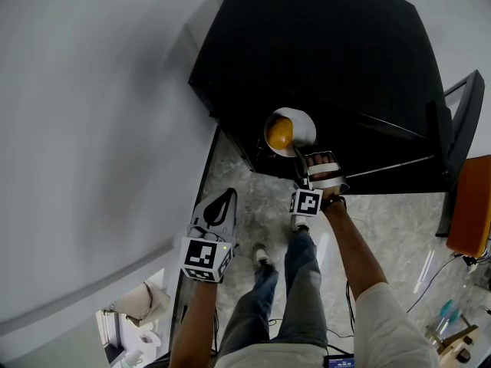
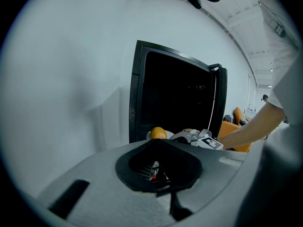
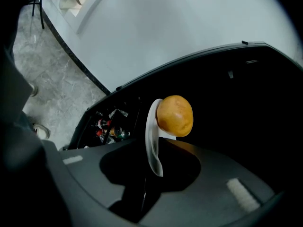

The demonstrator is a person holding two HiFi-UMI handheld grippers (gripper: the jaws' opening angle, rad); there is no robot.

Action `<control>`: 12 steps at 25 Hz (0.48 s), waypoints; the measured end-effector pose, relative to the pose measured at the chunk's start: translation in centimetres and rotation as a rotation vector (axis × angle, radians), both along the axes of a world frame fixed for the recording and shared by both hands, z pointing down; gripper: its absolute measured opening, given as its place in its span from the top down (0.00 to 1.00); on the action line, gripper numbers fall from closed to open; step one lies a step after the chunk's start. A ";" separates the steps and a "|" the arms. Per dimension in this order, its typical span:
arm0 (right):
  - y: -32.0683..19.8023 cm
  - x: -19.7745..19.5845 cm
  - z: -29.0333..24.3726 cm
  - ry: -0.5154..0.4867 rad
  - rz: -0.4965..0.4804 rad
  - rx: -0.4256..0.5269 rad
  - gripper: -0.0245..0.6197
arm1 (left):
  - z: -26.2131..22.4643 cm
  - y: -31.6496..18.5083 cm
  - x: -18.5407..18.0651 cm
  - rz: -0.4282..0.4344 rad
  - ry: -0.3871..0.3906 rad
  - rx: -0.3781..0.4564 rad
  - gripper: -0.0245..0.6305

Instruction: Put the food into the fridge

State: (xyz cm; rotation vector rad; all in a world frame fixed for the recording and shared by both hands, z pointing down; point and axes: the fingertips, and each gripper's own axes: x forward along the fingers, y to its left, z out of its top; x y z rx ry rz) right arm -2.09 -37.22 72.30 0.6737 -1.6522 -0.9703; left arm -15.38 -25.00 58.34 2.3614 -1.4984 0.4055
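Round yellow-orange food [image 1: 279,133] sits on a white plate [image 1: 301,121], centre frame, at the open front of the black fridge [image 1: 337,52]. Plate rim stands between the right gripper [image 1: 308,159] fingers, which are spread and not pinching it. Left gripper [image 1: 228,196] at lower left, over the marble floor [image 1: 399,221]; fingers together, empty.

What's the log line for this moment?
right gripper: open, plate rim between jaws | plate: holds orange fruit, at open fridge | left gripper: shut, empty
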 end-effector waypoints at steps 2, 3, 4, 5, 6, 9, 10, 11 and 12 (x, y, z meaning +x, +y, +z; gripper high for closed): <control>0.4 0.1 0.1 -0.009 0.003 -0.004 0.80 | 0.0 0.0 0.1 0.006 -0.001 0.000 0.96; 0.6 0.1 0.2 -0.013 0.004 -0.004 0.80 | 0.0 0.0 0.2 0.008 -0.002 0.000 0.96; 0.8 0.2 0.2 -0.017 0.007 -0.004 0.80 | 0.0 0.0 0.2 0.010 -0.002 0.001 0.96; 0.9 0.2 0.2 -0.022 0.011 -0.003 0.79 | 0.1 0.0 0.2 0.011 -0.003 0.000 0.96; 1.1 0.3 0.1 -0.027 0.014 -0.001 0.79 | 0.1 0.1 0.2 0.013 -0.003 -0.001 0.96; 1.5 0.3 -0.2 -0.031 0.013 0.004 0.80 | 0.2 0.4 0.5 0.020 -0.004 -0.006 0.96; 1.6 0.4 -0.3 -0.030 0.011 0.008 0.80 | 0.2 0.5 0.6 0.022 -0.003 -0.006 0.96; 1.7 0.4 -0.5 -0.031 0.010 0.011 0.80 | 0.2 0.6 0.7 0.024 -0.002 -0.006 0.96; 1.8 0.4 -0.7 -0.032 0.007 0.015 0.80 | 0.2 0.7 0.7 0.026 -0.001 -0.006 0.96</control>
